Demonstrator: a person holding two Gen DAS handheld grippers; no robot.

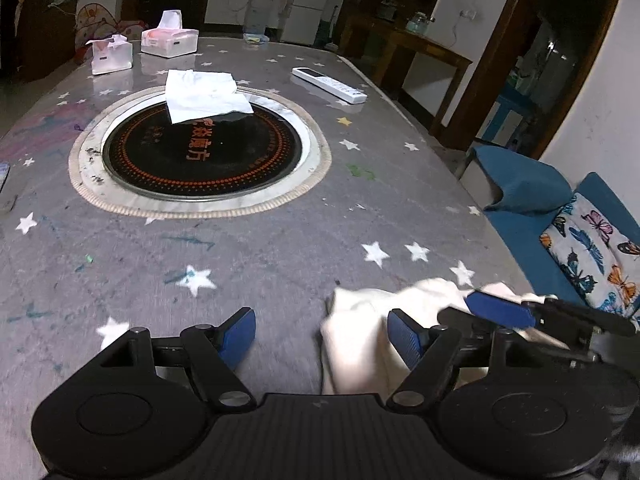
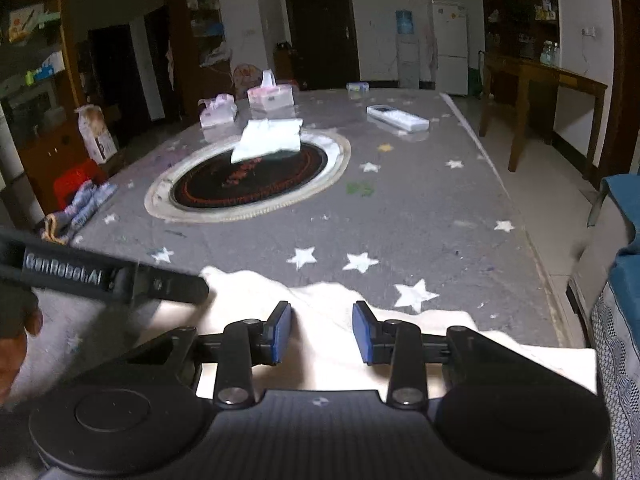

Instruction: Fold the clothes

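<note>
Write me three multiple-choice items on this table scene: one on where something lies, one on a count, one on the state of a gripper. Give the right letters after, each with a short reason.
1. Where does the folded white cloth lie?
A. Partly over the far rim of the round black hotplate
B. Beside the remote at the table edge
C. On the blue sofa

2. How many tissue packs stand at the far end of the table?
A. One
B. Two
C. Four

3. How does the left gripper stand?
A. Shut on the remote
B. Shut on the white cloth
C. Open, with the edge of the cream garment between its fingers

Answers:
1. A, since its near edge overhangs the black disc.
2. B, since a small pack sits beside the larger one.
3. C, since both blue pads stand wide apart and neither presses the fabric.
</note>
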